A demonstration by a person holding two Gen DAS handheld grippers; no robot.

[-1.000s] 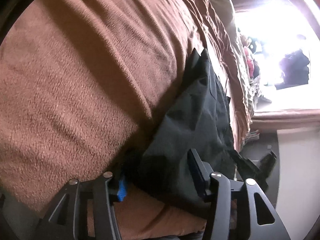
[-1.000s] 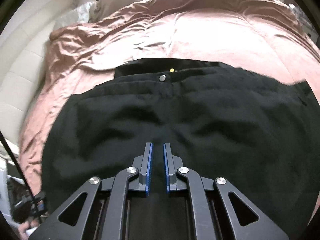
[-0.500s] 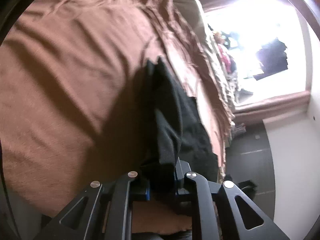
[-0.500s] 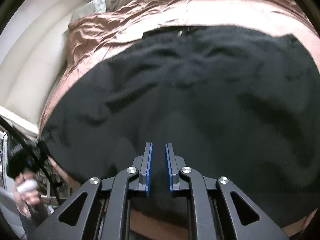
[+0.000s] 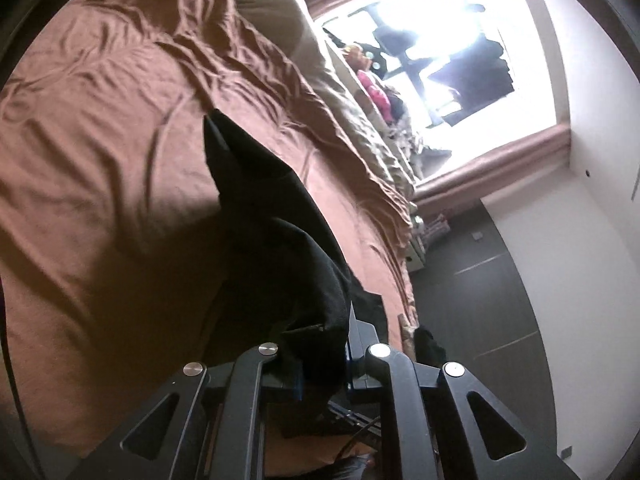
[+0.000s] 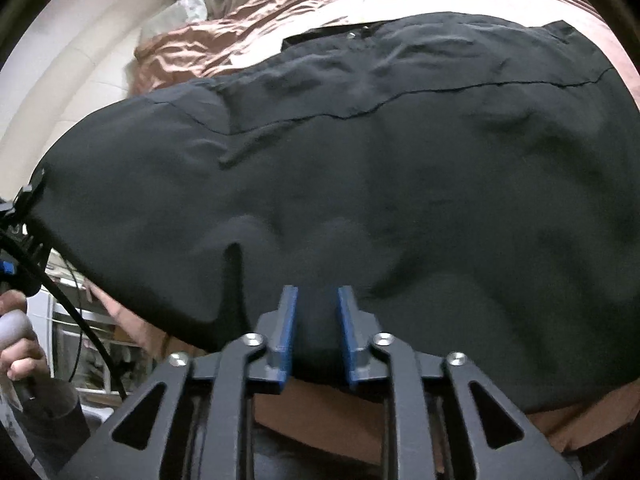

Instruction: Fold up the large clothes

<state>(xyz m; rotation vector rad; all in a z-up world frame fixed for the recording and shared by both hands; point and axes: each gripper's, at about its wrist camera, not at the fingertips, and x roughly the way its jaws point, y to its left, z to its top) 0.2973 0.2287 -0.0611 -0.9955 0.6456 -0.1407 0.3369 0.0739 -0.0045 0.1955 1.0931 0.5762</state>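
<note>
A large black garment, trousers with a waist button [image 6: 352, 35], lies on a bed covered by a brown blanket [image 5: 100, 160]. In the left wrist view my left gripper [image 5: 322, 364] is shut on a bunched edge of the black garment [image 5: 272, 240] and holds it raised off the blanket. In the right wrist view the black garment [image 6: 360, 168] hangs lifted and spread wide. My right gripper [image 6: 316, 328] is shut on its near edge, cloth filling the gap between the blue pads [image 6: 286, 320].
A bright window [image 5: 432, 40] and beige pillows [image 5: 340, 92] lie beyond the bed. Dark floor [image 5: 480, 288] runs along the bed's right side. A padded headboard [image 6: 80, 52] is at upper left. The person's left hand [image 6: 20, 344] and cable show at far left.
My left gripper closed on the garment's edge and lifted it off the blanket. My right gripper, holding its edge, raised the garment so more cloth hangs spread.
</note>
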